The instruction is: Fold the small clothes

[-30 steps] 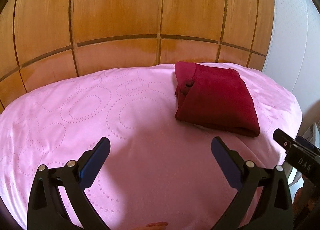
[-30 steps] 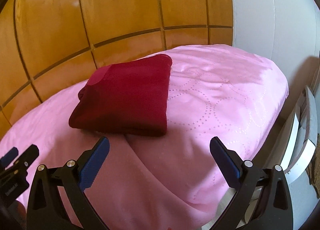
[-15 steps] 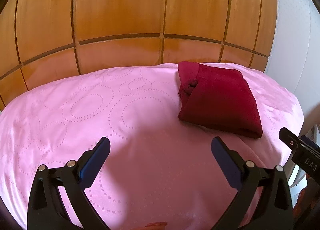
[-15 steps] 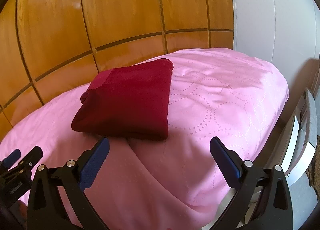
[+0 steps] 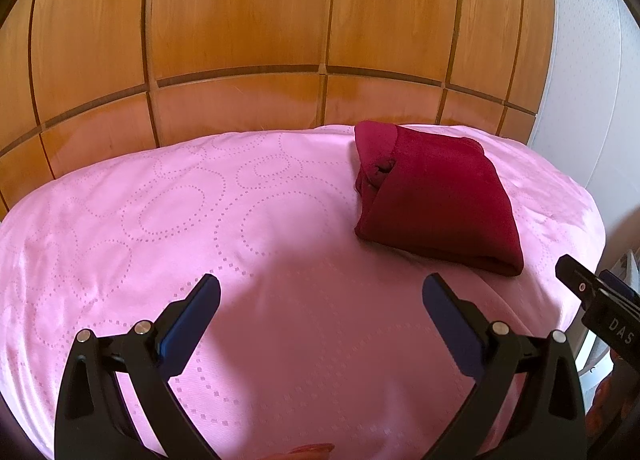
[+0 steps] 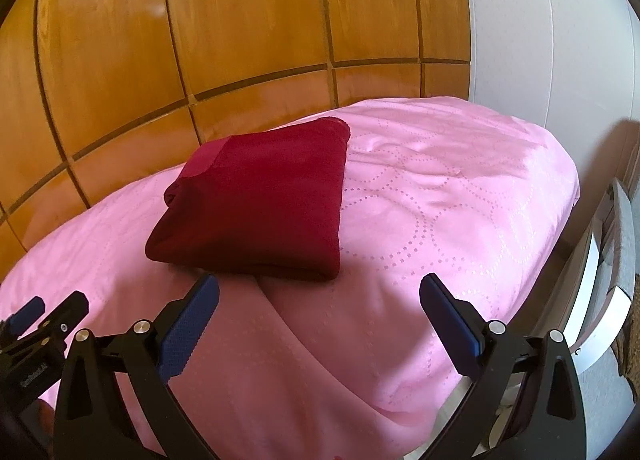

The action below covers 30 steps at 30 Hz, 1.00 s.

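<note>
From my remote seat I see a bed covered in a glossy pink sheet (image 5: 168, 244) patterned with rings of small dots, its surface gently rumpled. Its far edge meets the wood panelling. Directly on the sheet lies one thing: a dark red garment folded into a thick, roughly square bundle (image 5: 436, 200), resting flat toward the far right part of the bed as the left camera shows it. In the right camera the same bundle (image 6: 256, 200) sits left of centre, with a long crease in the sheet running toward me from its near edge.
</note>
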Each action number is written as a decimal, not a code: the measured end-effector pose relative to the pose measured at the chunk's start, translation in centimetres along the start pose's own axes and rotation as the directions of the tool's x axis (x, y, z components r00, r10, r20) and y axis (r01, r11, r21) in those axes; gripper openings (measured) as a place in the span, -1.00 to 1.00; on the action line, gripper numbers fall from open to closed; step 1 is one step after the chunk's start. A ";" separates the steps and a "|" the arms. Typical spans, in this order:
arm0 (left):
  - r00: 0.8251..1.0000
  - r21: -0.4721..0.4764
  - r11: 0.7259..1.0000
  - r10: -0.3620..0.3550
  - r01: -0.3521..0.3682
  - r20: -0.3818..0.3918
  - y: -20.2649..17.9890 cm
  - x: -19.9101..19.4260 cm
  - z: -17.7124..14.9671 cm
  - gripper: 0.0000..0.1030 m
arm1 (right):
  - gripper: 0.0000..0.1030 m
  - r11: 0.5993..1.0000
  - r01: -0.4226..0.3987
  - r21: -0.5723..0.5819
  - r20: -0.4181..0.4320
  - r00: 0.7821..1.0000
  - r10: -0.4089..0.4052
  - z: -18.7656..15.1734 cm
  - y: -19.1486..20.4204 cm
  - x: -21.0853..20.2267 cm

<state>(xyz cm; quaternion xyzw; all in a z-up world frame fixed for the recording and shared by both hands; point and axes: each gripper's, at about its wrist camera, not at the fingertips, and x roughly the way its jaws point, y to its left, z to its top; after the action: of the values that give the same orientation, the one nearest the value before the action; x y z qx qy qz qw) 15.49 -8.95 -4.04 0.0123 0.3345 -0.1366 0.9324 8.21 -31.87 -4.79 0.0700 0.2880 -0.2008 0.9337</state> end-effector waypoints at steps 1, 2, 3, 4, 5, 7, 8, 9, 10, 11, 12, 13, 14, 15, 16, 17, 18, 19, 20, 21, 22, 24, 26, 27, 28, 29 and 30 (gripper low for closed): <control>1.000 -0.001 1.000 0.000 0.000 0.000 0.0 0.0 0.0 0.96 | 0.93 1.000 0.000 0.000 0.001 1.000 0.000 0.0 0.0 0.0; 1.000 -0.001 1.000 -0.001 0.001 0.000 0.0 0.0 0.0 0.96 | 0.93 1.000 -0.001 -0.001 0.000 1.000 0.001 0.0 0.1 -0.1; 1.000 -0.002 1.000 -0.001 0.001 -0.001 0.0 0.0 0.0 0.96 | 0.93 1.000 0.000 0.000 -0.001 1.000 0.000 -0.1 0.1 -0.1; 1.000 -0.002 1.000 -0.001 0.001 -0.002 0.0 0.0 0.0 0.96 | 0.93 1.000 -0.001 0.000 -0.001 1.000 0.001 0.0 0.1 -0.1; 1.000 -0.003 1.000 -0.001 0.001 -0.002 0.0 0.0 0.0 0.96 | 0.93 1.000 -0.001 0.001 -0.003 1.000 0.001 0.0 0.1 0.0; 1.000 -0.002 1.000 -0.001 0.001 -0.001 0.0 0.0 0.0 0.96 | 0.93 1.000 -0.001 0.002 -0.003 1.000 0.001 -0.1 0.1 0.0; 1.000 -0.001 1.000 -0.001 0.001 -0.001 0.0 0.0 0.0 0.96 | 0.93 1.000 -0.001 0.001 -0.003 1.000 0.001 -0.1 0.1 -0.1; 1.000 0.000 1.000 -0.003 0.003 0.001 0.0 0.0 0.0 0.96 | 0.93 1.000 -0.001 0.001 -0.003 1.000 0.001 -0.1 0.1 -0.1; 1.000 0.001 1.000 -0.003 0.003 0.002 0.0 0.0 0.0 0.96 | 0.93 1.000 -0.002 0.002 -0.003 1.000 0.002 -0.1 0.1 -0.1; 1.000 0.001 1.000 -0.003 0.003 0.003 -0.1 0.0 0.0 0.96 | 0.93 1.000 -0.002 0.002 -0.003 1.000 0.002 -0.1 0.1 -0.1; 1.000 0.002 1.000 -0.003 0.003 0.002 -0.1 0.0 -0.1 0.96 | 0.93 1.000 0.000 0.002 -0.003 1.000 0.000 -0.1 0.1 -0.1; 1.000 0.002 1.000 -0.004 0.004 0.001 -0.1 0.0 -0.1 0.96 | 0.93 1.000 0.000 0.002 -0.003 1.000 0.000 -0.1 0.1 -0.1; 1.000 0.002 1.000 -0.004 0.004 0.001 -0.1 0.0 -0.1 0.96 | 0.93 1.000 -0.001 0.003 -0.003 1.000 0.001 -0.1 0.1 -0.1; 1.000 0.002 1.000 -0.004 0.004 0.001 -0.1 0.0 -0.1 0.96 | 0.93 1.000 -0.002 0.004 -0.003 1.000 0.002 -0.1 0.1 -0.1; 1.000 0.002 1.000 -0.005 0.005 0.000 -0.1 0.0 -0.1 0.96 | 0.93 1.000 -0.001 0.003 -0.004 1.000 0.001 -0.1 0.1 0.0; 1.000 0.001 1.000 -0.004 0.004 0.000 -0.1 0.0 -0.1 0.96 | 0.93 1.000 -0.001 0.003 -0.005 1.000 0.001 -0.1 0.1 0.0; 1.000 0.002 1.000 -0.004 0.004 0.001 -0.1 0.0 -0.1 0.96 | 0.93 1.000 -0.001 0.003 -0.004 1.000 0.001 -0.1 0.1 -0.1; 1.000 0.002 1.000 -0.004 0.004 0.001 -0.1 0.0 -0.1 0.96 | 0.93 1.000 -0.001 0.003 -0.004 1.000 0.001 -0.1 0.1 -0.1; 1.000 0.003 1.000 -0.005 0.005 0.001 -0.2 0.0 -0.1 0.96 | 0.93 1.000 -0.001 0.003 -0.003 1.000 0.001 -0.1 0.1 -0.1; 1.000 0.003 1.000 -0.005 0.005 0.001 -0.2 0.0 0.0 0.96 | 0.93 1.000 -0.002 0.003 -0.002 1.000 0.002 -0.1 0.1 -0.1; 1.000 0.005 1.000 -0.006 0.006 0.000 -0.2 0.0 0.0 0.96 | 0.93 1.000 -0.001 0.002 -0.002 1.000 0.002 -0.1 0.1 -0.1; 1.000 0.005 1.000 -0.006 0.006 0.001 -0.3 0.0 0.0 0.96 | 0.93 1.000 0.000 0.003 -0.003 1.000 0.000 -0.1 0.1 -0.1; 1.000 0.005 1.000 -0.008 0.008 0.001 -0.3 -0.1 -0.1 0.96 | 0.93 1.000 -0.002 0.003 -0.004 1.000 0.002 -0.1 0.1 0.0; 1.000 0.006 1.000 -0.009 0.009 0.001 -0.4 -0.1 -0.1 0.96 | 0.93 1.000 -0.001 0.002 -0.004 1.000 0.001 -0.1 0.1 0.0; 1.000 0.005 1.000 -0.009 0.009 0.001 -0.4 -0.1 -0.1 0.96 | 0.93 1.000 -0.001 0.003 -0.004 1.000 0.001 -0.1 0.1 0.0; 1.000 0.005 1.000 -0.010 0.010 0.000 -0.4 -0.1 -0.1 0.96 | 0.93 1.000 -0.002 0.003 -0.004 1.000 0.002 -0.1 0.1 0.0; 1.000 0.005 1.000 -0.012 0.012 -0.001 -0.4 -0.1 -0.1 0.96 | 0.93 1.000 -0.003 0.003 -0.005 1.000 0.003 -0.1 0.1 0.0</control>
<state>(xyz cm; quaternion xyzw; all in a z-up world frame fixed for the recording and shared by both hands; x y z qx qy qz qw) 15.27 -9.35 -4.06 0.0127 0.3346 -0.1430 0.9313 8.18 -31.72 -4.87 0.0721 0.2898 -0.1999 0.9332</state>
